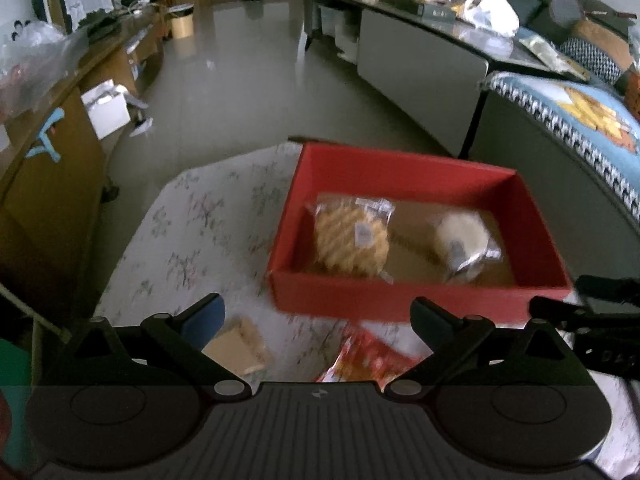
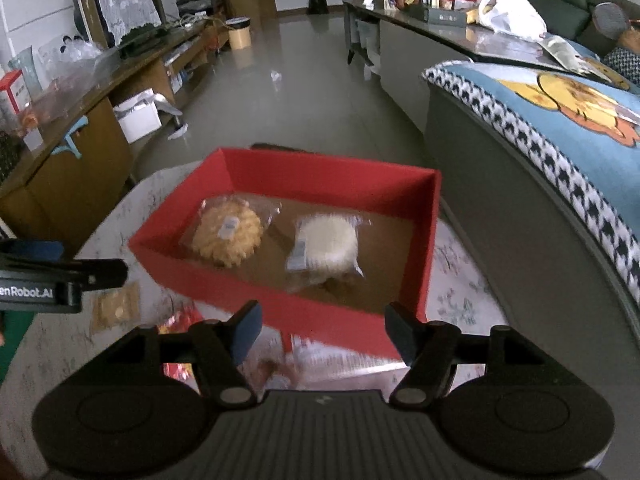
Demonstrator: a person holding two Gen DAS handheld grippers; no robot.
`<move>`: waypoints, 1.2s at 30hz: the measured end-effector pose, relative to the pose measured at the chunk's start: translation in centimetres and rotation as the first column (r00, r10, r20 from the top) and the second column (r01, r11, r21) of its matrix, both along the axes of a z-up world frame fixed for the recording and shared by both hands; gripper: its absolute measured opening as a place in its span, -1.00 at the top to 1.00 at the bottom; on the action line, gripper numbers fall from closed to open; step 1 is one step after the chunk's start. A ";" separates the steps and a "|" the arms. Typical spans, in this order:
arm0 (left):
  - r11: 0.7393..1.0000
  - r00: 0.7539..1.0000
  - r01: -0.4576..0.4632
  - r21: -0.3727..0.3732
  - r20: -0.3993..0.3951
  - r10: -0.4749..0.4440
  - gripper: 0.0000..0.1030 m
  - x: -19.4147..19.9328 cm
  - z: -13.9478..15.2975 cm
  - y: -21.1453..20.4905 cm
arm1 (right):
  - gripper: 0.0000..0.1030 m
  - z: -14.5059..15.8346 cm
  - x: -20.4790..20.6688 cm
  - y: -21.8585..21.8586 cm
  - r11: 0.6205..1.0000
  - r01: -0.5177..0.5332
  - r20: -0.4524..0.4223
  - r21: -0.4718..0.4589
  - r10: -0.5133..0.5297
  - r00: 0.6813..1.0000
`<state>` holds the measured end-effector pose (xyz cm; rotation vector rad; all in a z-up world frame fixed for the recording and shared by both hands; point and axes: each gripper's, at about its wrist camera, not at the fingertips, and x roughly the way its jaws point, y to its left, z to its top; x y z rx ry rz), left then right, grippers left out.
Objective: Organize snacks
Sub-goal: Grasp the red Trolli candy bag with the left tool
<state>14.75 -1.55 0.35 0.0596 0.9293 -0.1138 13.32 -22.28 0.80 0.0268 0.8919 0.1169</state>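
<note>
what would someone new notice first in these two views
The bright red open cardboard box on the floral-cloth table grabs the eye, holding a golden ridged pastry in clear wrap on its left and a pale round bun in clear wrap beside it. Nearer the cameras, a red snack packet and a small tan packet lie outside the box.

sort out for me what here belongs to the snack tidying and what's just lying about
Part of the job:
red box
golden pastry in the box
pale pastry in the box
tan snack packet on the table
red snack packet on the table

Lying about:
white plastic bag
patterned blanket
white carton on the floor
</note>
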 end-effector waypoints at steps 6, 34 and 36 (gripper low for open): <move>1.000 0.999 -0.004 -0.002 -0.042 0.004 -0.96 -1.3 -1.0 1.4 | -0.43 -0.7 -1.8 0.3 1.000 -0.025 -0.030 -0.014 0.024 0.999; 0.985 0.947 0.170 0.033 -0.281 -0.154 -0.56 2.2 -10.3 -3.8 | -0.45 -3.3 -1.7 -2.3 1.000 -0.007 -0.156 0.016 0.010 0.988; 0.984 0.948 0.172 0.039 -0.277 -0.154 -0.32 1.6 -9.9 -3.7 | -0.45 -3.4 -1.7 -2.4 1.000 -0.006 -0.159 0.009 0.007 0.987</move>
